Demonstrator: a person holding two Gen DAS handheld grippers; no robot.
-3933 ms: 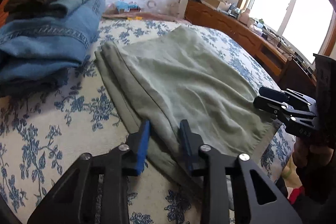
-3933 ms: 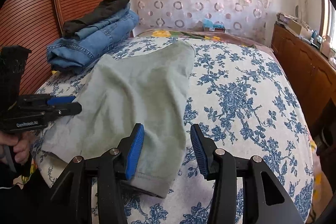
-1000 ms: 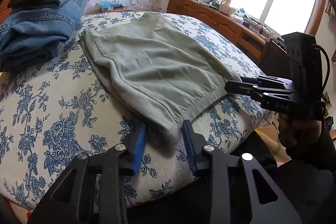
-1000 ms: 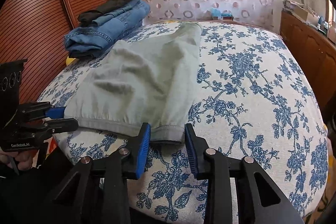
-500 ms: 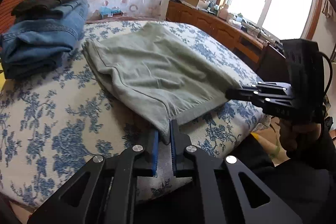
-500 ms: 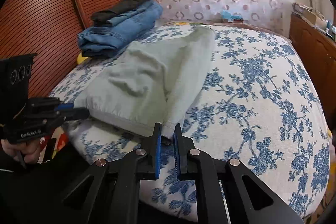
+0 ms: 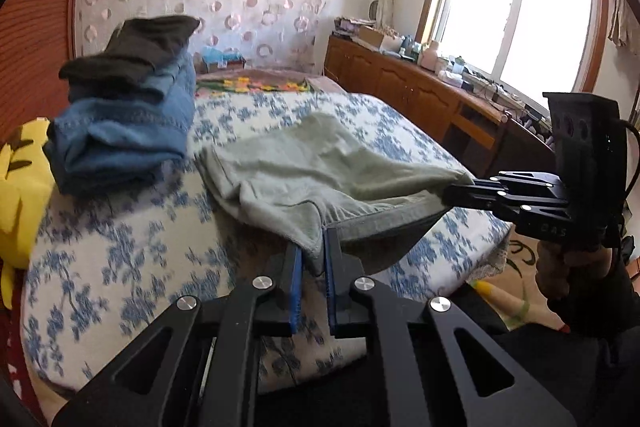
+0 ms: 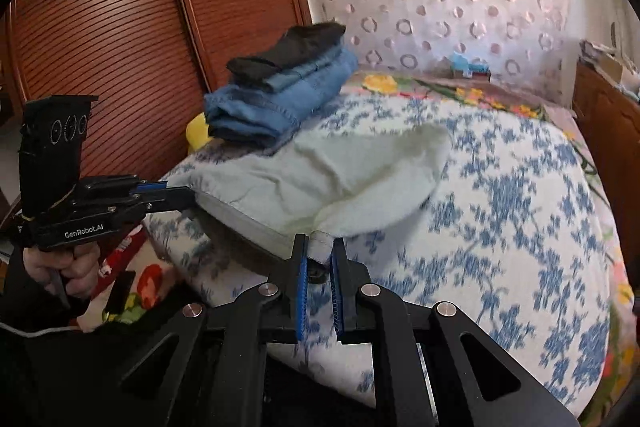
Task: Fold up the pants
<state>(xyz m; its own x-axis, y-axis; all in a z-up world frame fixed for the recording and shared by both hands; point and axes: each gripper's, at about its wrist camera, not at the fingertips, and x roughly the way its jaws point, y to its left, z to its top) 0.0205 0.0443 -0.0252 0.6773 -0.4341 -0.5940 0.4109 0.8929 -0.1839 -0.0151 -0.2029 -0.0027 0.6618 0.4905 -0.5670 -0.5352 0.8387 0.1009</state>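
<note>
Bed (image 7: pixel 120 267): blue-flowered cover fills the middle of both views.
Pants (image 7: pixel 320 171): pale green, centre frame, near edge raised off the cover and stretched between the two tongs; far end rests on the bed.
Folded stack (image 8: pixel 280 99): blue jeans under a dark garment, upper left, just beside the pants.
Left gripper (image 7: pixel 312 251): bottom centre, pinching one near corner of the pants.
Right gripper (image 8: pixel 319 247): bottom centre, pinching the other near corner.
</note>
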